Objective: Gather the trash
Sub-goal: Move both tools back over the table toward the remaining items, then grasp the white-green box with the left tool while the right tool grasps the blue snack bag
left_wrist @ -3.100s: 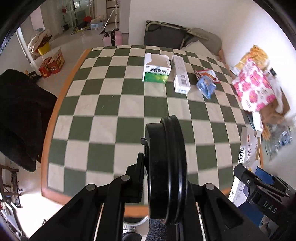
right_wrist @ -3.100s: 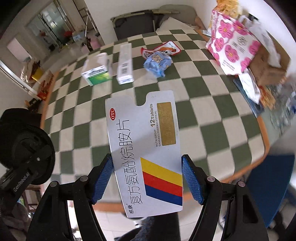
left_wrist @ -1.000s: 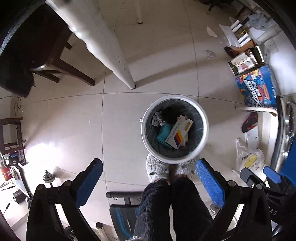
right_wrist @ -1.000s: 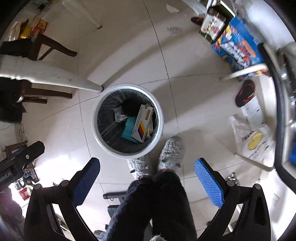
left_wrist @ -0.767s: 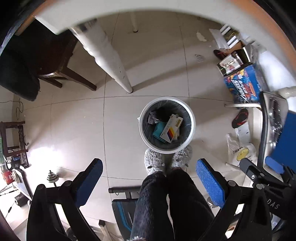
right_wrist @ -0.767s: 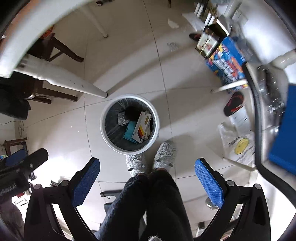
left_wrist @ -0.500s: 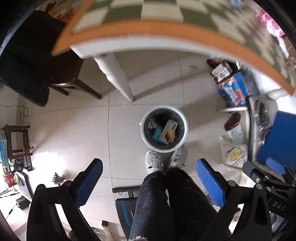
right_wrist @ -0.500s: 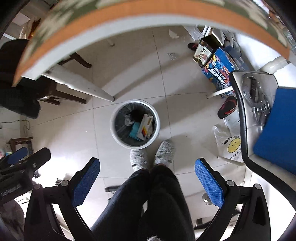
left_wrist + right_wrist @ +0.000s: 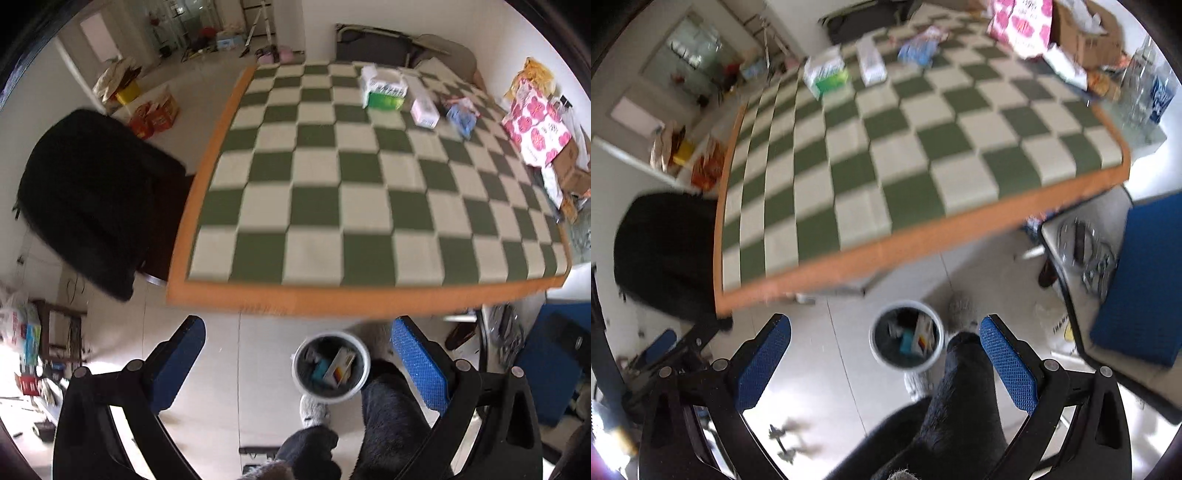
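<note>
A white trash bin (image 9: 331,365) (image 9: 906,340) with a dark liner stands on the floor below the table's near edge, with a striped carton and other scraps inside. At the far side of the checkered table (image 9: 332,192) (image 9: 886,155) lie a green-and-white box (image 9: 384,93) (image 9: 827,75), a white box (image 9: 424,109) (image 9: 871,66) and a crumpled blue wrapper (image 9: 461,117) (image 9: 919,48). My left gripper (image 9: 295,365) and right gripper (image 9: 884,363) are both open and empty, raised above the floor in front of the table.
A person's dark trouser legs (image 9: 391,424) and grey slippers (image 9: 314,410) are beside the bin. A black chair (image 9: 92,192) stands left of the table. A pink flowered bag (image 9: 535,125), cardboard box (image 9: 1089,33) and bottles (image 9: 1145,88) crowd the table's right side. A blue chair (image 9: 1137,280) is at right.
Both grippers have tilted up from looking straight down at the bin to facing the table top. Earlier the right held the striped carton and the left a black disc; that carton now lies in the bin.
</note>
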`<control>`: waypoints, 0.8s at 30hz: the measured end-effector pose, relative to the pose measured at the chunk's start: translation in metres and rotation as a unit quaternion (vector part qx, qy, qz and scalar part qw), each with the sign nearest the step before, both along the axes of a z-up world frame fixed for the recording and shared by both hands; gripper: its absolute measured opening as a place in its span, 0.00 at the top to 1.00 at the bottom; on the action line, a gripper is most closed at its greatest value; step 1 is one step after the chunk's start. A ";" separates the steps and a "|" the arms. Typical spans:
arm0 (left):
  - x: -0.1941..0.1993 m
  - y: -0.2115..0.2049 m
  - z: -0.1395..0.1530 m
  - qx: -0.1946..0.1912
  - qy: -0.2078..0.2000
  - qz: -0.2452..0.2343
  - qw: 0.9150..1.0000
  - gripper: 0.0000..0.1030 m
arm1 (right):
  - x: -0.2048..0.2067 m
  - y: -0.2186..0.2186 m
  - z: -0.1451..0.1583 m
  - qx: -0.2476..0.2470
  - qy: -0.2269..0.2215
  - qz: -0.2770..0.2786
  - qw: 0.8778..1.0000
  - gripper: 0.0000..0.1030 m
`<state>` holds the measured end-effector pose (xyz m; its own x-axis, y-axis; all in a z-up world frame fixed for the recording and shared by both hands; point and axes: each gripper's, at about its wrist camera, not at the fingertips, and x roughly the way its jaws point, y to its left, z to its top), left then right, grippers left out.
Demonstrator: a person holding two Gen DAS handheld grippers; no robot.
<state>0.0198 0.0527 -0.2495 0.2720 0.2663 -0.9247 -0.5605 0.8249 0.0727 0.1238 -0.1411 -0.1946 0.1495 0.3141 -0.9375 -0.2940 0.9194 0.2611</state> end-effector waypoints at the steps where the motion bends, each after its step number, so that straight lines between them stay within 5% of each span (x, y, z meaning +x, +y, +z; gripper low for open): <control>1: 0.016 0.004 0.002 0.001 0.000 -0.005 1.000 0.00 | 0.016 0.002 0.004 0.000 -0.002 -0.007 1.000 0.00; 6: 0.119 0.026 0.008 0.005 0.006 -0.003 1.000 0.00 | 0.127 0.013 0.013 0.004 -0.008 -0.041 0.999 0.00; 14: 0.295 0.082 0.003 -0.066 0.021 0.034 0.997 0.00 | 0.324 0.064 -0.023 0.002 0.032 -0.054 0.998 0.00; 24: 0.443 0.135 -0.064 -0.095 0.098 0.031 0.990 0.00 | 0.487 0.131 -0.093 -0.017 0.085 -0.056 0.995 0.00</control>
<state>0.4629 0.1877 -0.3132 0.0698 0.0938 -0.9931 -0.6012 0.7984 0.0332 0.6104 -0.0100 -0.2876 0.0198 0.2718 -0.9621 -0.1426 0.9533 0.2664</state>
